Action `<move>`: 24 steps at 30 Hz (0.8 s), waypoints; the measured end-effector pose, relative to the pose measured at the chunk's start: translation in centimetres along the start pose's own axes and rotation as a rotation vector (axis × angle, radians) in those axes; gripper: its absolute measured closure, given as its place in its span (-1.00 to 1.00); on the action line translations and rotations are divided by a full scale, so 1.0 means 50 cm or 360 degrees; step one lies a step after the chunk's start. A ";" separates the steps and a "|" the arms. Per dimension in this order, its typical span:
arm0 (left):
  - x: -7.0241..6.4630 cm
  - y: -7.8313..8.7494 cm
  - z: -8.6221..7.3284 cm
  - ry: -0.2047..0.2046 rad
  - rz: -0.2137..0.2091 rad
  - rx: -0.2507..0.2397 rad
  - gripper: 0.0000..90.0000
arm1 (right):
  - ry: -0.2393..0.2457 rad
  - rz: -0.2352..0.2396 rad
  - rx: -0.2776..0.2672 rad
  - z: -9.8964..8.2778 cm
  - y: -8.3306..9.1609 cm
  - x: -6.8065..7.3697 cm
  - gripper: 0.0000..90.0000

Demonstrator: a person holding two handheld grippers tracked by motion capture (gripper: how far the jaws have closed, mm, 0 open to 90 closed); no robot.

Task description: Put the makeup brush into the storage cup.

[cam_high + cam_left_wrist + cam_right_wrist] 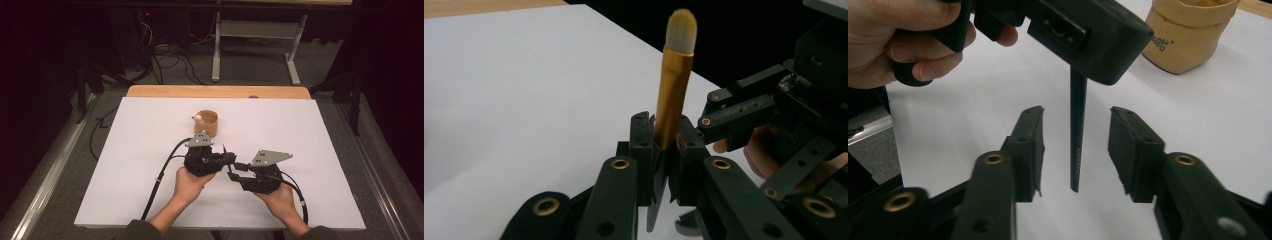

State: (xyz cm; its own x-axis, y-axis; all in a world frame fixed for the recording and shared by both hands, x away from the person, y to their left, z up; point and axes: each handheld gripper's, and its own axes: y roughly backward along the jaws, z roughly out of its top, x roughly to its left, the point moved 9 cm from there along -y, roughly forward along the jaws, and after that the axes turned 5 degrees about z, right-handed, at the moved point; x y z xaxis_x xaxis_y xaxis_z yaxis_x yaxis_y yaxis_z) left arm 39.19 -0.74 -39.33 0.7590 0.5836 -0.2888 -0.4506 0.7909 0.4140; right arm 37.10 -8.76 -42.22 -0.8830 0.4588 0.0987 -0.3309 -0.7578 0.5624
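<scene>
Nearest the person, the right gripper (231, 175) is held low over the white table (125, 165) by the right hand (280, 197). In the right gripper view its jaws stand spread wide, apart from the thin black handle that hangs point-down between them without touching either pad.

Just beyond, the left gripper (227, 159), held by the left hand (189, 182), faces the right one, their tips close together. Its jaws are pressed on a makeup brush (672, 95), pinching it at the base of the gold ferrule, pale bristles up and dark handle dropping below.

Farther back on the table stands a tan pouch (207, 123) with a rolled rim, upright, well apart from the grippers. A small pale thing at its rim is too small to identify.
</scene>
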 end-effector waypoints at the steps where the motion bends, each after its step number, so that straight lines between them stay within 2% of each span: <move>1: 0.003 0.002 0.002 0.0001 0.0004 -0.0001 0.83 | -0.0006 -0.0001 -0.0002 0.000 0.000 0.001 0.19; 7: 0.011 0.009 0.003 0.0004 0.0020 0.0000 0.83 | -0.0044 -0.0026 0.0006 -0.006 0.003 -0.010 -0.01; 10: 0.014 0.014 0.004 -0.0005 0.0028 0.0003 0.83 | -0.0069 -0.0058 -0.0022 -0.006 0.009 -0.019 -0.10; 13: 0.017 0.021 0.005 -0.0013 0.0037 0.0005 0.83 | -0.0077 -0.0073 -0.0043 -0.007 0.015 -0.024 -0.12; 18: 0.021 0.027 0.007 -0.0010 0.0045 -0.0002 0.83 | -0.0046 -0.0088 -0.0049 -0.013 0.021 -0.026 -0.17; 24: 0.023 0.026 0.005 -0.0013 0.0041 0.0008 0.83 | -0.0067 -0.0099 -0.0102 -0.020 0.044 -0.035 -0.18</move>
State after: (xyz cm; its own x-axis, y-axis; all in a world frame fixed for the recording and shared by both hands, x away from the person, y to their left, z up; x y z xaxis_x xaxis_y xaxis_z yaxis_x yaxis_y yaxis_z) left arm 39.60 0.92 -38.89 0.7509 0.6022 -0.2710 -0.4679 0.7747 0.4253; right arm 37.57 -11.69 -41.98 -0.8456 0.5242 0.1005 -0.4066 -0.7546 0.5150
